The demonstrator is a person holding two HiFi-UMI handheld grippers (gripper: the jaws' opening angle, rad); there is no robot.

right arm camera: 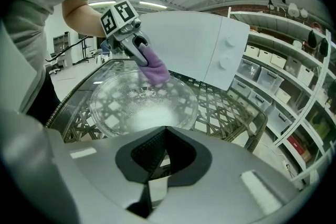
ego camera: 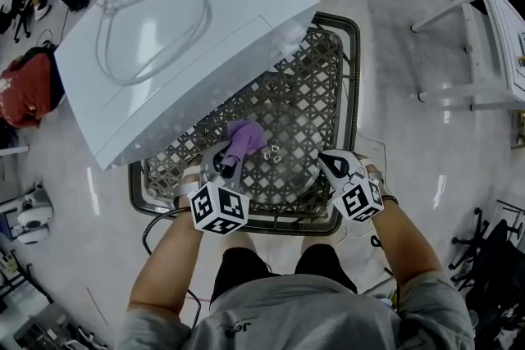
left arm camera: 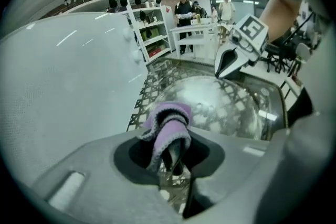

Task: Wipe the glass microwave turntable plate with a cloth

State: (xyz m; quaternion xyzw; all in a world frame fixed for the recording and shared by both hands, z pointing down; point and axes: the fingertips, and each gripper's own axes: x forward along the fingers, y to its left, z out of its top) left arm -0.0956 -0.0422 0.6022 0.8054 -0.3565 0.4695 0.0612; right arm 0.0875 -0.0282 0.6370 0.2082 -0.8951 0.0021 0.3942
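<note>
Microwave: a white microwave (ego camera: 164,37) occupies the left and rear of the desk. It is set at an angle, with one corner above the far side of the plate.
Left claw: the left claw (ego camera: 225,165) is clenched on the cloth, which is pinched between its jaws. It sits at the near-left part of the plate, pointing away from the person.
Cloth: the purple cloth (ego camera: 244,135) bunches out beyond the left claw's tips. In the right gripper view it (right arm camera: 153,68) hangs down onto the plate's surface on the microwave side.
Plate: the glass turntable plate (ego camera: 289,115) lies flat on the desk in front of the microwave, between the two claws. The desk's pattern shows through it, and its surface (right arm camera: 142,105) looks speckled.
Desk: the desk (ego camera: 350,78) has an open woven lattice top with a dark rounded rim, and carries both microwave and plate.
Right claw: the right claw (ego camera: 326,162) has its jaws closed together with nothing seen between them. Its tips sit at the plate's near-right rim. Contact with the glass cannot be confirmed.
Shelving: a white shelf frame (ego camera: 492,37) stands on the floor, well apart to the right of the desk.
</note>
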